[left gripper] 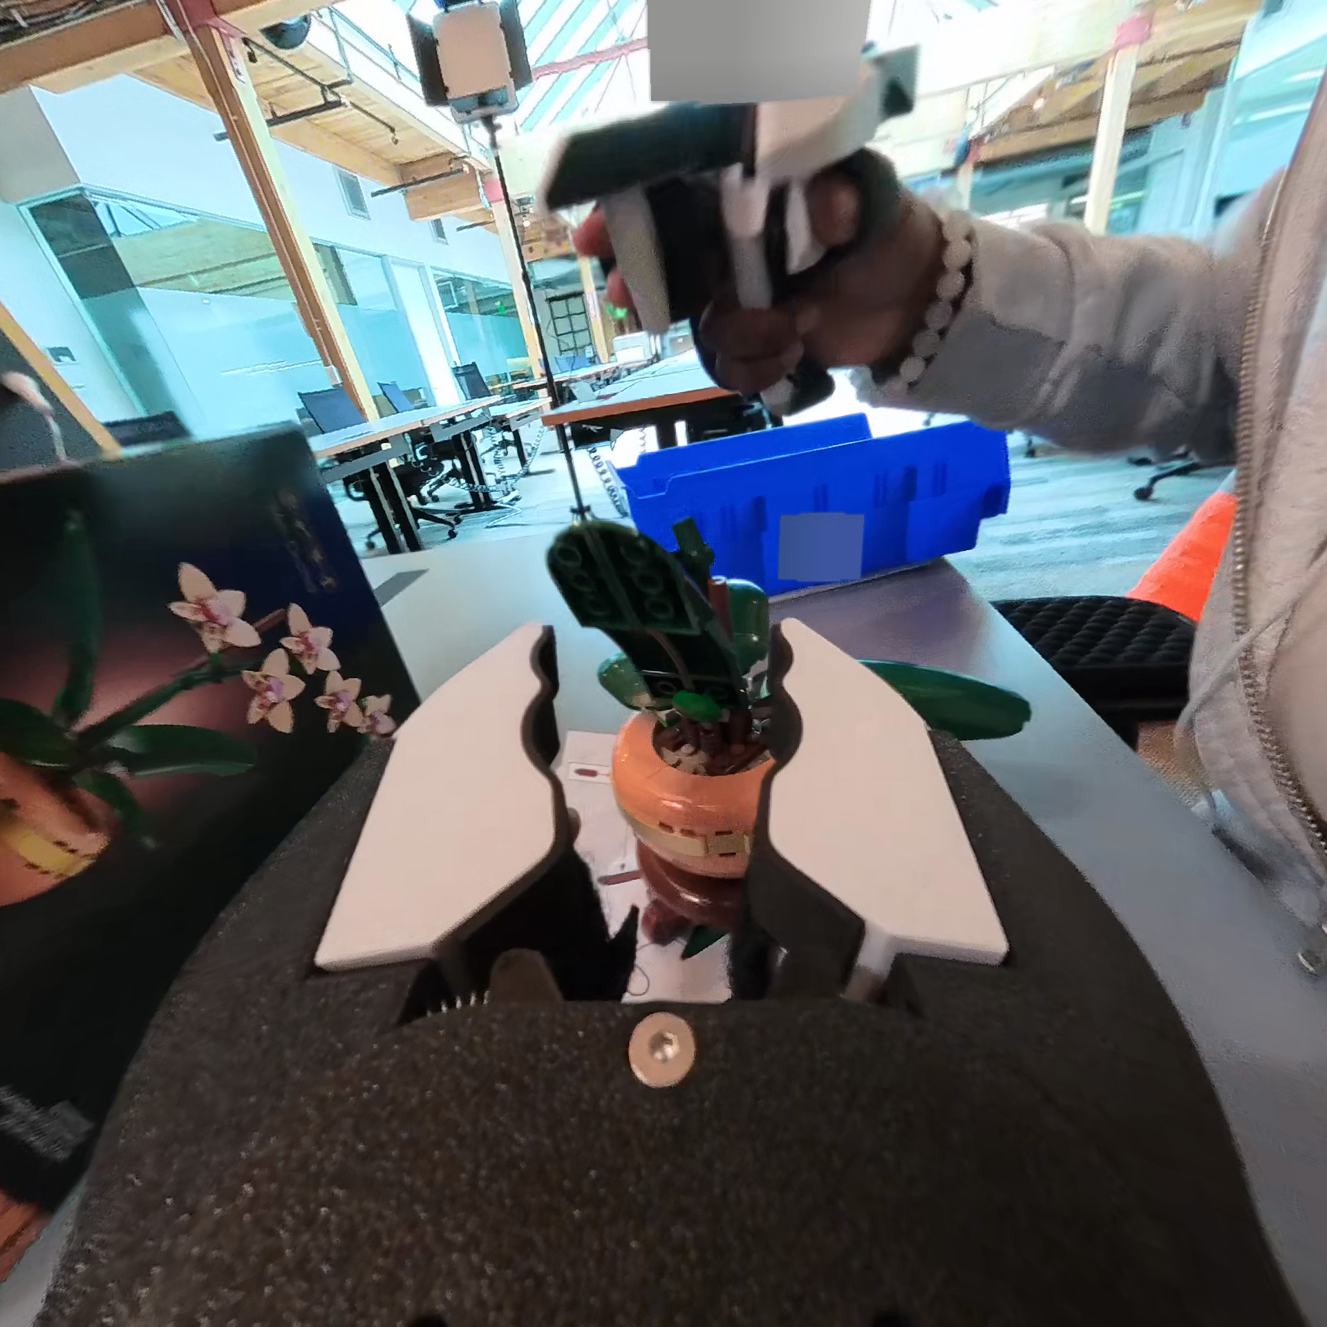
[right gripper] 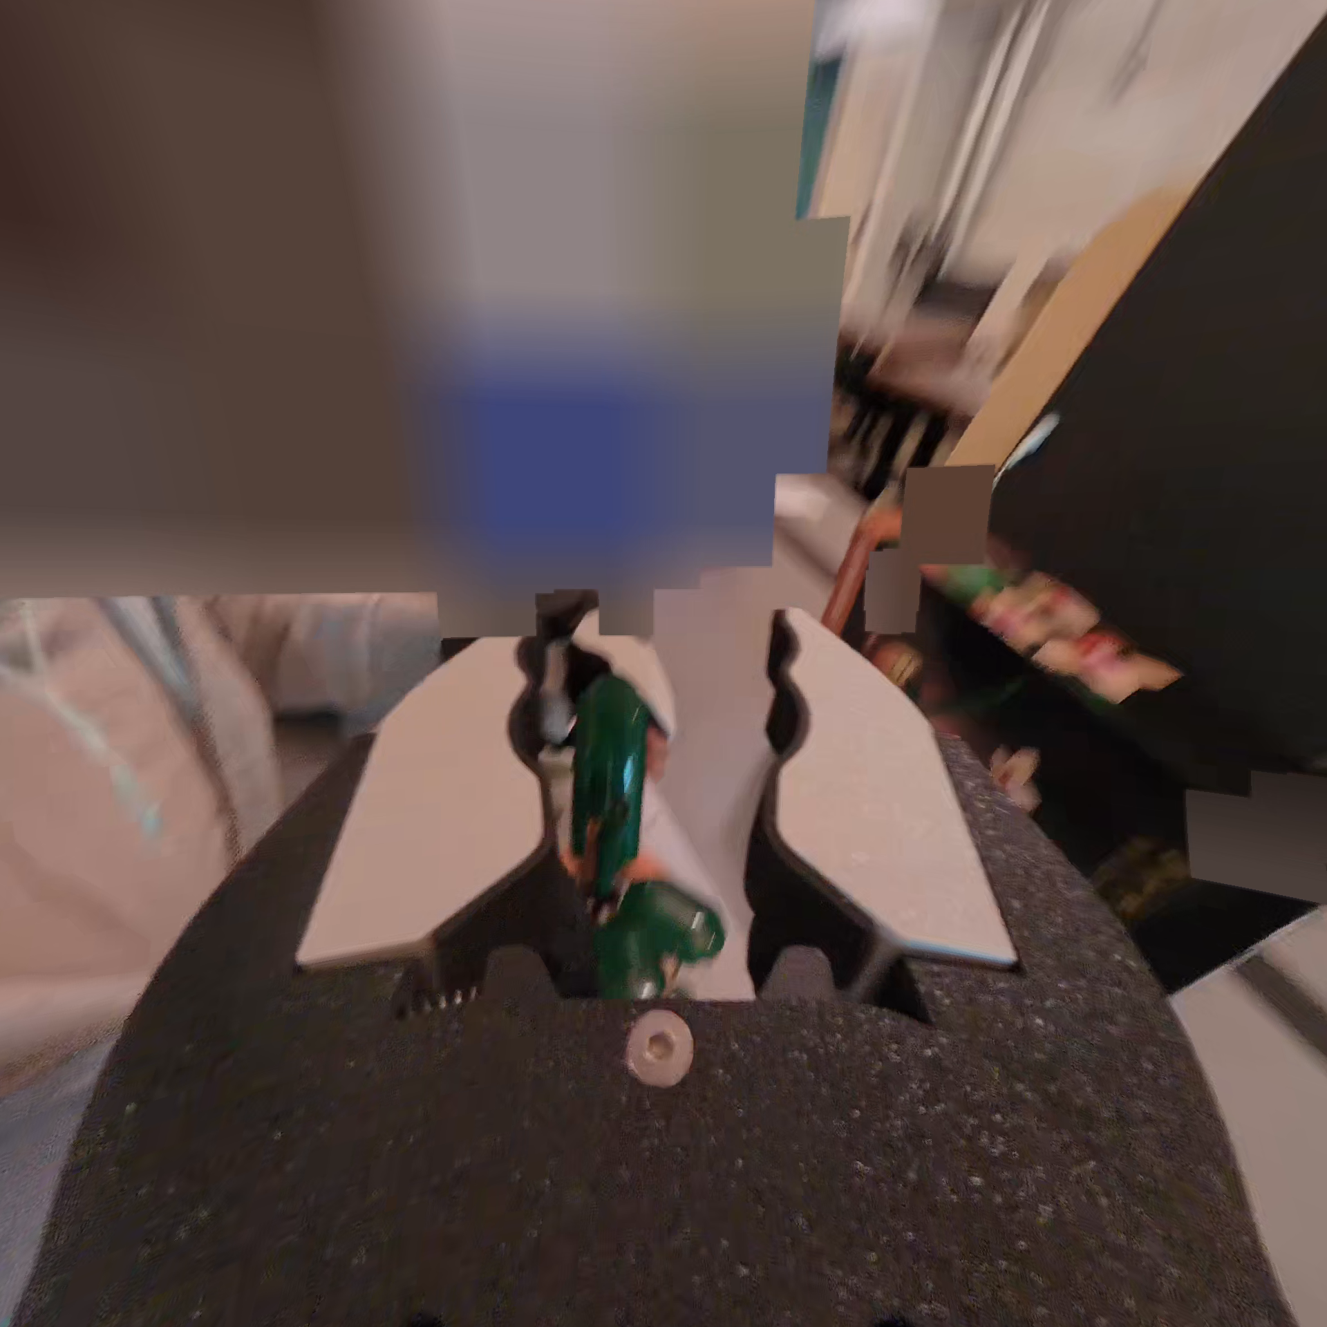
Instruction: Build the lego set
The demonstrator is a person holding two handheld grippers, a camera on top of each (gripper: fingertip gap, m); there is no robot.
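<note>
A Lego orchid plant stands on the table in a terracotta pot [left gripper: 682,786] on a brown base. A large dark green leaf [left gripper: 632,596] rises from it, and another leaf [left gripper: 948,696] spreads to the right. My left gripper [left gripper: 666,632] is open with its fingers on either side of the pot; the right finger [left gripper: 847,775] is against the pot and the left finger is apart from it. A hand holds my right gripper [left gripper: 689,266] high above the plant. In the blurred right wrist view the right gripper [right gripper: 657,639] is open, with green leaves [right gripper: 603,775] below between its fingers.
The black Lego box [left gripper: 179,682] with an orchid picture stands at the left, also blurred at the right of the right wrist view [right gripper: 1185,431]. A blue bin [left gripper: 811,503] sits behind the plant. A white instruction sheet [left gripper: 589,775] lies under the pot. A person's grey sleeve [left gripper: 1077,323] reaches in from the right.
</note>
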